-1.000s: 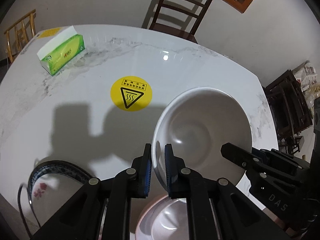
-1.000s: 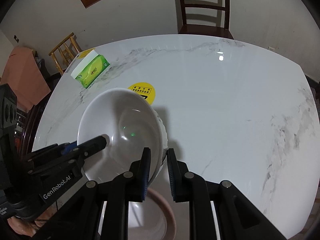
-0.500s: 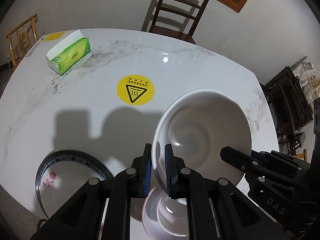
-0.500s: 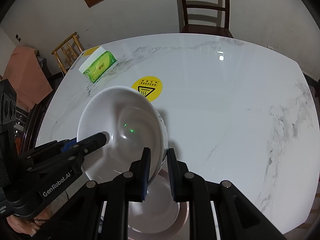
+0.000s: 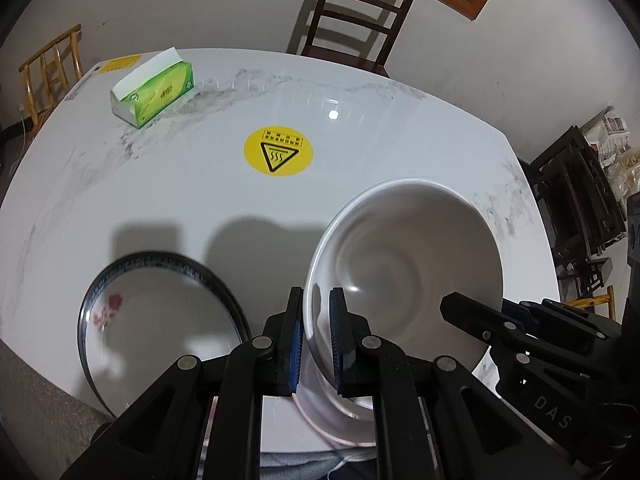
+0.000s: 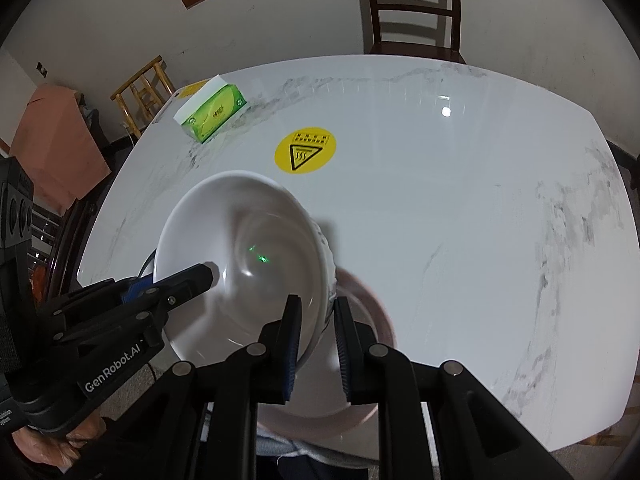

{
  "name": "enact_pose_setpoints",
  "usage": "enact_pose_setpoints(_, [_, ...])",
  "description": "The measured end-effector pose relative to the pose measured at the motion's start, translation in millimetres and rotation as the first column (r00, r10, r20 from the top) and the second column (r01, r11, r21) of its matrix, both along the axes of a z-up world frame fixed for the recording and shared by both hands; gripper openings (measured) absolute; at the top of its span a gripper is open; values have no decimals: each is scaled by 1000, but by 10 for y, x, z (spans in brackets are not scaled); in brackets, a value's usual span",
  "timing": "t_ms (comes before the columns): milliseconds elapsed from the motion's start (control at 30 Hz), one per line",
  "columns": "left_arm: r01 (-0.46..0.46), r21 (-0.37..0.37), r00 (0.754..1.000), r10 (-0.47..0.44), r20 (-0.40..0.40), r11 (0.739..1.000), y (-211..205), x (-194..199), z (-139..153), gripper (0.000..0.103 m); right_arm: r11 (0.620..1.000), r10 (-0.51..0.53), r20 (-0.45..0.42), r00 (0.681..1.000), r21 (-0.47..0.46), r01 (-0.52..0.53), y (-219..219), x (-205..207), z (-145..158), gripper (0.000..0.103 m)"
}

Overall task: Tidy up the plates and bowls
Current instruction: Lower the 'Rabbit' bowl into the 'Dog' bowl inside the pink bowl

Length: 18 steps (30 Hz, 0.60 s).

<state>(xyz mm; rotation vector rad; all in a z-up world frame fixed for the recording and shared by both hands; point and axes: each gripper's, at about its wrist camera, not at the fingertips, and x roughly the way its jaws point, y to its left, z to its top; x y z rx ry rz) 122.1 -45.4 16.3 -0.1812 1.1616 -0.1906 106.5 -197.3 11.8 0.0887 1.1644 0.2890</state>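
A large white bowl (image 5: 404,264) (image 6: 244,252) hangs above the marble table, held from both sides. My left gripper (image 5: 316,300) is shut on its left rim, and my right gripper (image 6: 316,308) is shut on its right rim. Under the bowl, at the table's near edge, sits a pinkish-rimmed bowl (image 5: 340,424) (image 6: 368,340), partly hidden. A plate with a dark blue rim and red flower (image 5: 160,320) lies to the left of it on the table. The right gripper's fingers (image 5: 480,320) show in the left wrist view, the left gripper's fingers (image 6: 176,284) in the right wrist view.
A green tissue box (image 5: 154,94) (image 6: 212,114) stands at the far left of the white marble table (image 5: 160,184). A yellow round heat-warning sticker (image 5: 278,151) (image 6: 305,149) marks the table's middle. A dark wooden chair (image 5: 352,20) stands behind the table.
Both grippers have carried the white bowl back toward the near edge of the table. The blue-rimmed plate and pinkish bowl now show more fully.
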Motion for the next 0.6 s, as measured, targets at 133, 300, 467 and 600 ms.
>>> enact_pose_setpoints(133, [1,-8,1000,-1,-11,1000,3,-153,-29,9,1000,0,-9,1000,2,0,-15,-141,-33,17])
enact_pose_setpoints(300, [4,-13,1000,-4,-25,1000,-4,-295,-67,9,1000,-1,-14,1000,-4,1,-25,-289,-65,17])
enact_pose_setpoints(467, [3,-22,999,-4,-36,1000,-27,-410,-125,9,1000,-8,-26,1000,-11,7,-47,-393,-124,17])
enact_pose_setpoints(600, [6,-26,999,-7,-50,1000,-53,-457,-189,9,1000,-16,-39,999,-16,16,-75,-438,-186,17])
